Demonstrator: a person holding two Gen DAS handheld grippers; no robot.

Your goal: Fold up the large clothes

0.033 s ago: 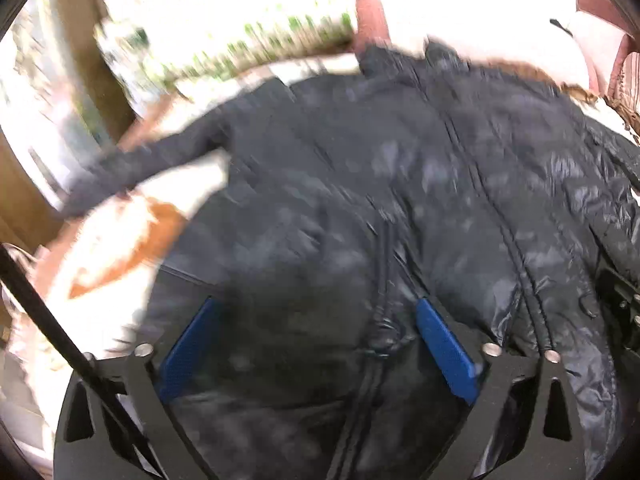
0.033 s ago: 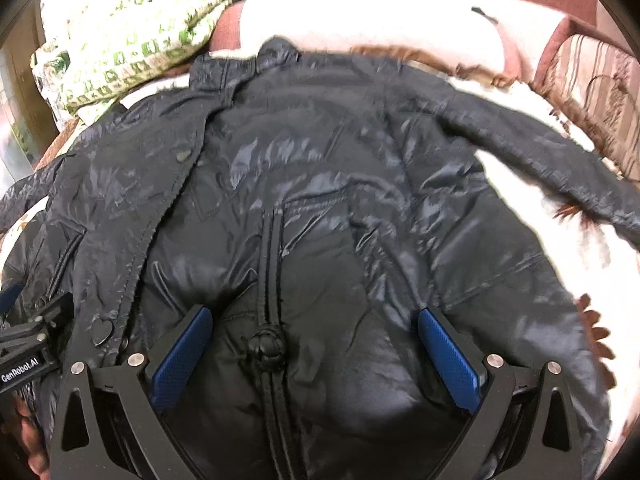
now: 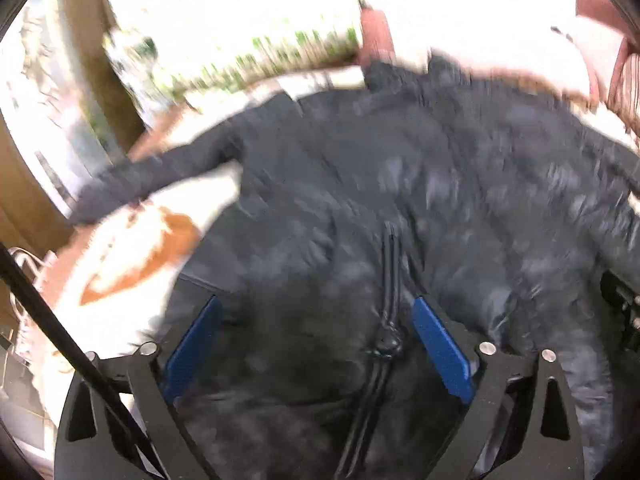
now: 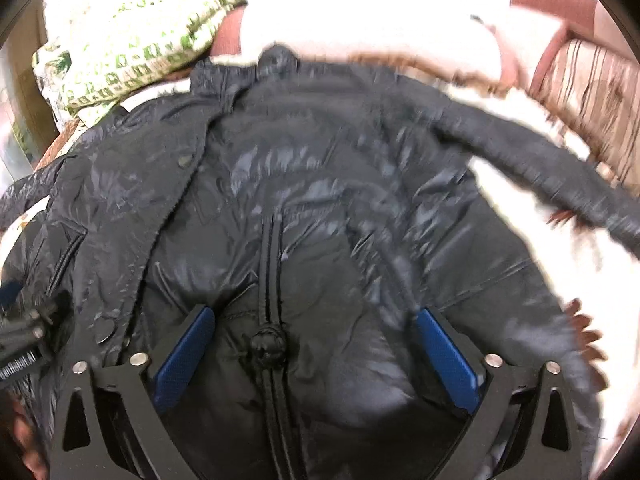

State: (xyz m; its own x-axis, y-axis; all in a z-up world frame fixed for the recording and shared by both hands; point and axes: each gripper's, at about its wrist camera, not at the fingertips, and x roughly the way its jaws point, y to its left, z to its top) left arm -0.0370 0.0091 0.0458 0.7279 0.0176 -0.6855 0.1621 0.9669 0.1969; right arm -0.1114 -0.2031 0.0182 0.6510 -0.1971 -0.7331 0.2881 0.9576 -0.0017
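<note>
A large shiny black jacket [image 4: 320, 200] lies spread flat on a white and brown blanket [image 4: 520, 216], collar far, sleeves out to both sides. It also fills the left wrist view [image 3: 400, 200], which is blurred. My left gripper [image 3: 316, 320] is open over the jacket's lower left part, its blue pads [image 3: 440, 348] either side of a black drawcord toggle [image 3: 386, 344]. My right gripper [image 4: 316, 328] is open over the lower right part, straddling another toggle [image 4: 268, 344]. Neither holds fabric.
A green and white patterned cloth [image 4: 132, 48] lies at the far left. A striped sofa arm [image 4: 592, 92] stands at the far right. A wooden frame [image 3: 80, 60] rises on the left. The left gripper's body [image 4: 24, 340] shows at the right view's left edge.
Both views have shifted a little and become blurrier. Both grippers stay open over the jacket's hem.
</note>
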